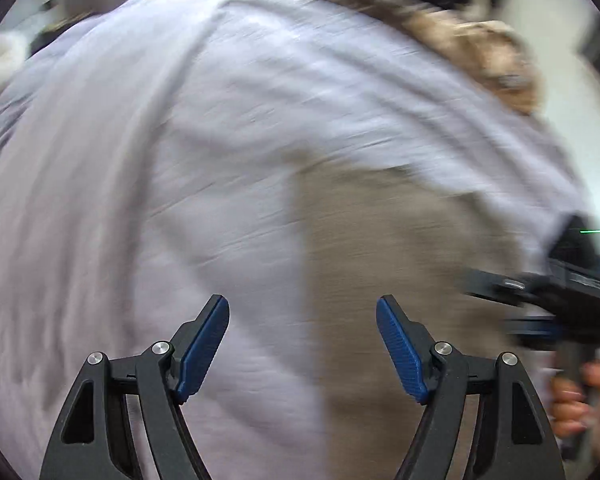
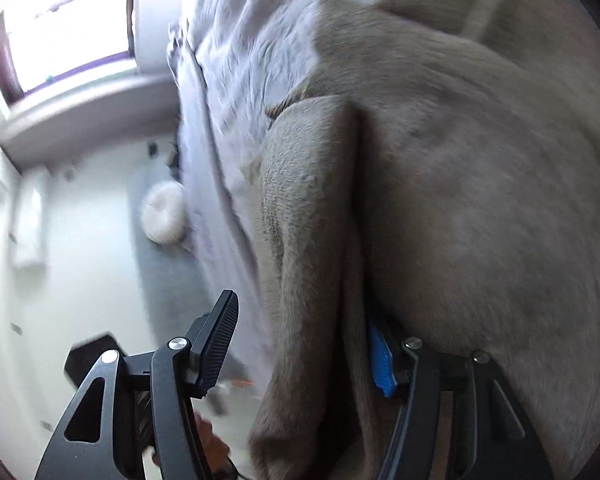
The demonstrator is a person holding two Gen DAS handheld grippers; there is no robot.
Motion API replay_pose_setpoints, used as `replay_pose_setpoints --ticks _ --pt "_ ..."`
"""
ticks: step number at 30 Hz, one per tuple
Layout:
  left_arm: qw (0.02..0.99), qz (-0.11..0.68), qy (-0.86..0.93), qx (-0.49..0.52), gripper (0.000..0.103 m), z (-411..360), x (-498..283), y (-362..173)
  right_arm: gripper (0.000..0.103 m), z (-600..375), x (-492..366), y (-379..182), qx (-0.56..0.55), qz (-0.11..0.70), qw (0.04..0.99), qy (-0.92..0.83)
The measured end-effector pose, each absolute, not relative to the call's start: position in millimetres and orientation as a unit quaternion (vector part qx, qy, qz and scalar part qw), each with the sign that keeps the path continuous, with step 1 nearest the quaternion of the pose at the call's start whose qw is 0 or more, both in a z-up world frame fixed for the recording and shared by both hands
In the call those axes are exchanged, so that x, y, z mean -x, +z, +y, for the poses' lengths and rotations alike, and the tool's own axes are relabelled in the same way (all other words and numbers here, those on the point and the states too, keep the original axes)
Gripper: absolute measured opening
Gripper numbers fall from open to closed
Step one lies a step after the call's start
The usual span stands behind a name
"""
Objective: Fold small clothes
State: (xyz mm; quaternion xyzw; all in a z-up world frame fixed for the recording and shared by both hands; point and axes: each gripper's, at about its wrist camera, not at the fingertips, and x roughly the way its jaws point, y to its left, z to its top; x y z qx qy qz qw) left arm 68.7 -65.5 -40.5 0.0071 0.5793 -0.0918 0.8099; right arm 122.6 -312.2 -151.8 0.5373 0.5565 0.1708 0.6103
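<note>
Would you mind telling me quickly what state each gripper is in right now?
Left gripper: open, nothing between its blue pads, above the pale lilac bedsheet.
Right gripper: open; a fold of the beige knit garment lies between its fingers, not pinched.

This looks like a bedroom in a home. A bed spread with a pale lavender sheet [image 1: 148,168] fills most of the left wrist view, a beige garment [image 2: 460,184] lying on it. The right wrist view shows a bright window [image 2: 64,36] above a deep sill, pale walls, and a round white fluffy cushion [image 2: 164,212] on grey floor beside the bed.
</note>
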Motion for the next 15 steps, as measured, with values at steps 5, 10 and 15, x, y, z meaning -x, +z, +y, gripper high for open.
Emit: replay_pose_setpoints --ticks 5,10,15 --pt "0.790 0.609 -0.074 -0.007 0.077 -57 -69 -72 0.015 -291 -143 -117 -0.408 0.570 0.694 0.162" --pt "0.812 0.571 -0.118 -0.033 0.077 -85 -52 -41 0.014 -297 -137 -46 -0.366 0.499 0.759 0.204" --pt "0.813 0.552 -0.157 -0.093 0.077 -134 -42 -35 0.014 -345 -108 -27 -0.368 0.464 0.786 0.177"
